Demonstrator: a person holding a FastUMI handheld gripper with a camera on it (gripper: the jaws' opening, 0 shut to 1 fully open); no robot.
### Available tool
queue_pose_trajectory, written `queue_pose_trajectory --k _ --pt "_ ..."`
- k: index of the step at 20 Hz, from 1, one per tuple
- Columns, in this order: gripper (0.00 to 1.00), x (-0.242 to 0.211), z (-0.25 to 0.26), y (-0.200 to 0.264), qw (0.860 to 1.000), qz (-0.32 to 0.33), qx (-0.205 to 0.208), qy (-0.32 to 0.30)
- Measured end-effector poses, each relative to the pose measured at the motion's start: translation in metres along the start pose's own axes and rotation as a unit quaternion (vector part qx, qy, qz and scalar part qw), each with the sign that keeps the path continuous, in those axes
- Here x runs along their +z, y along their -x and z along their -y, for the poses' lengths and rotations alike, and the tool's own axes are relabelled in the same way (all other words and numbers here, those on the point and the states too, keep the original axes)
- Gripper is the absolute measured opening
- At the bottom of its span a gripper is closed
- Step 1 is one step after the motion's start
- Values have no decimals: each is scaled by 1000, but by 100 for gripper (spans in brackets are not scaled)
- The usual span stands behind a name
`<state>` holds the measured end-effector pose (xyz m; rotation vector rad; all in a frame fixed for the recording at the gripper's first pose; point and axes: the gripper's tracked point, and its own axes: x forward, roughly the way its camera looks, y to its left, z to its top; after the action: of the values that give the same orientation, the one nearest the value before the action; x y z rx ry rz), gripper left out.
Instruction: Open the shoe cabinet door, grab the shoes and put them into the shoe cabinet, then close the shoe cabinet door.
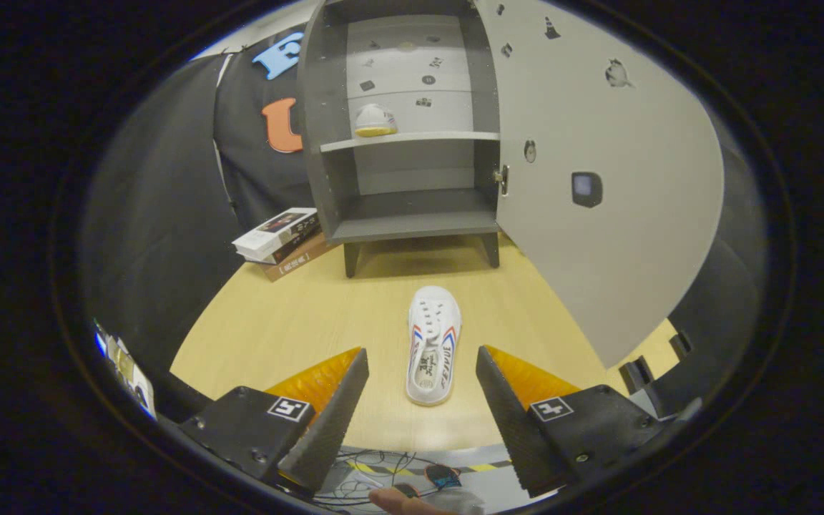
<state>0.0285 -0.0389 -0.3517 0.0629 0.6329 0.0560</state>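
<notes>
The claw [422, 365] hangs with its two fingers spread wide apart, gripping nothing and touching nothing. Below the fingers, past the near edge of the bench [269, 322], a fingertip [394, 499] of a person's hand shows above a floor strewn with cables.

A white shoe [433, 343] with red and blue side stripes lies on the bench between the fingertips and just ahead of them. Its heel end sits level with the tips and its toe points away toward the shoe cabinet [405, 121]. It lies nearer the right finger than the left, with a clear gap to both. The claw points straight along the shoe's length and appears to sit a little above the bench top.

Farther on, at the back of the bench, the grey cabinet stands on short legs with its door [598, 179] swung fully open to the right. A second shoe [375, 120], white with a yellowish sole, rests on the cabinet's middle shelf [412, 138], toward its left side. The lower compartment holds nothing. Left of the cabinet, a small stack of books [283, 242] lies on the bench close to the cabinet's left front leg.
</notes>
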Motion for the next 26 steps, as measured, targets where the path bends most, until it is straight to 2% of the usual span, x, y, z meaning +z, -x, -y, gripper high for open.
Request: queue_pose_trajectory --k 3,9,13,16,19,22,24,26 --pt "97 -26 -3 -48 1000 -20 2 -18" --pt "91 -29 -13 -119 999 -29 6 -29" --pt "79 -43 -21 -146 997 -65 8 -43" --pt "62 -46 -8 -158 996 -74 -23 -45" --pt "30 -47 -8 -170 995 -81 -11 -65" --pt "20 -48 -12 -168 996 -84 9 -36" --pt "5 -37 -10 -164 995 -83 15 -44" --pt "4 -27 -3 -156 996 -88 18 -26"
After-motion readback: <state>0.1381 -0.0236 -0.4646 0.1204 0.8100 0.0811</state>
